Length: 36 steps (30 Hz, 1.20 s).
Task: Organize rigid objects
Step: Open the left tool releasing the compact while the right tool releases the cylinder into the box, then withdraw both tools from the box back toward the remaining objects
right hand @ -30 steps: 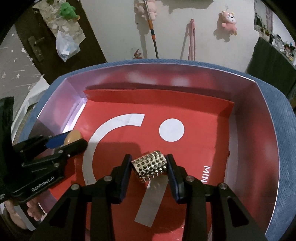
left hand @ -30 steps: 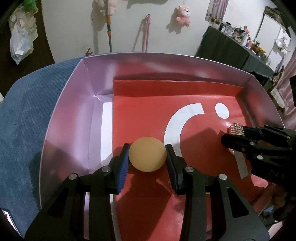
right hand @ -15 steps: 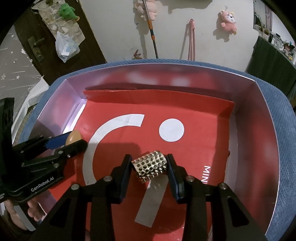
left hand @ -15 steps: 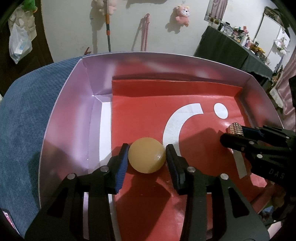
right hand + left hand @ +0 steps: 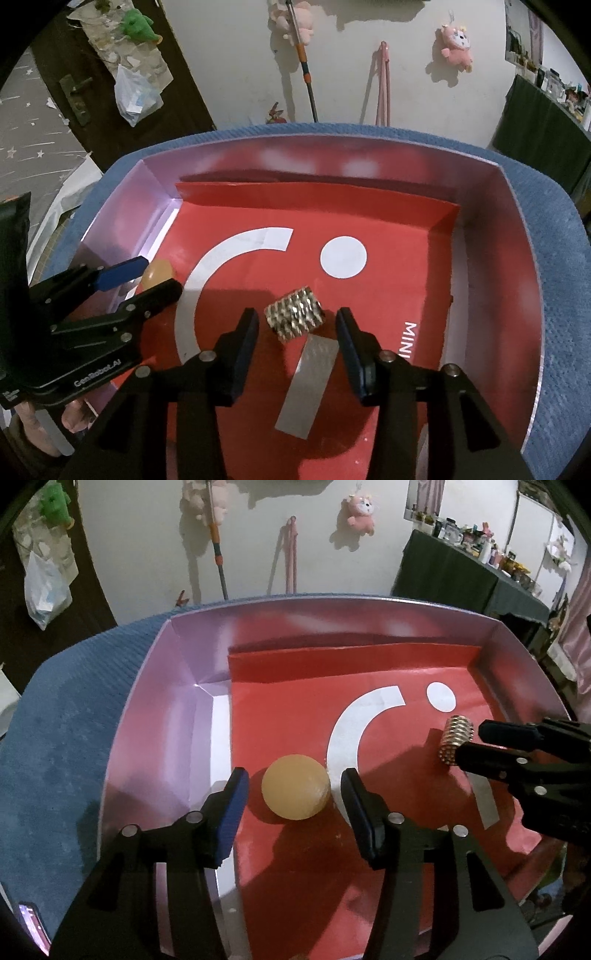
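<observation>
Both grippers, left and right, are spreading wide around ball and roller on the red box floor (blue cloth beneath).

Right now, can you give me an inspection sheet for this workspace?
Surface: red-lined box on blue cloth.
Job's things: ball and studded roller, both lying on the box floor.
Clutter: nothing seen in the box besides these.
Grippers: left gripper open, fingers either side of the ball with gaps; right gripper open around the roller, not touching.
Cables: nothing seen.
Surroundings: white wall with pink plush toy, mop, plastic bag on a dark door, cluttered dark table.
</observation>
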Each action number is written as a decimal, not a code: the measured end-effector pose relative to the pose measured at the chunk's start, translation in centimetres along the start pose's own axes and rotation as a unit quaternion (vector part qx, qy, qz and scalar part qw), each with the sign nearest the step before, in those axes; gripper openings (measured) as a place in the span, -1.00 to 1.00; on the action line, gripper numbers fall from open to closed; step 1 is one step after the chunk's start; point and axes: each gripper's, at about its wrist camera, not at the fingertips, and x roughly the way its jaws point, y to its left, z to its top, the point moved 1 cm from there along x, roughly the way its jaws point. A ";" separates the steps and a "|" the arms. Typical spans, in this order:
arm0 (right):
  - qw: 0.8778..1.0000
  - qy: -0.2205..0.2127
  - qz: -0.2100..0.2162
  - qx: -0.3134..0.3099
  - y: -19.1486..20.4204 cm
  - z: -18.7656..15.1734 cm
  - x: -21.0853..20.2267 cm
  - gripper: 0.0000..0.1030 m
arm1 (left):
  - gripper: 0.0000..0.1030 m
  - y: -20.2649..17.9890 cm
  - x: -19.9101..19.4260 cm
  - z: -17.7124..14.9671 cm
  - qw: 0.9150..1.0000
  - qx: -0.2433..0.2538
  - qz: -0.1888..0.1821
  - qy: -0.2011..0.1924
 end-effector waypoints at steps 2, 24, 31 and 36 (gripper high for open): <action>1.000 -0.009 -0.004 -0.006 0.2 -0.1 -0.7 -0.08 | 0.02 0.2 -0.5 0.0 1.000 -0.001 0.001 -0.006; 0.994 -0.108 0.018 -0.021 1.9 -2.9 -8.4 0.63 | 0.52 0.3 -6.7 -1.4 0.997 -0.023 0.012 -0.069; 0.989 -0.139 0.032 -0.027 2.4 -4.1 -10.6 0.92 | 0.87 0.0 -8.8 -2.5 0.994 -0.020 0.024 -0.101; 0.987 -0.155 0.043 -0.026 2.7 -5.1 -11.6 1.00 | 0.87 -0.7 -10.1 -3.6 0.992 -0.005 0.039 -0.120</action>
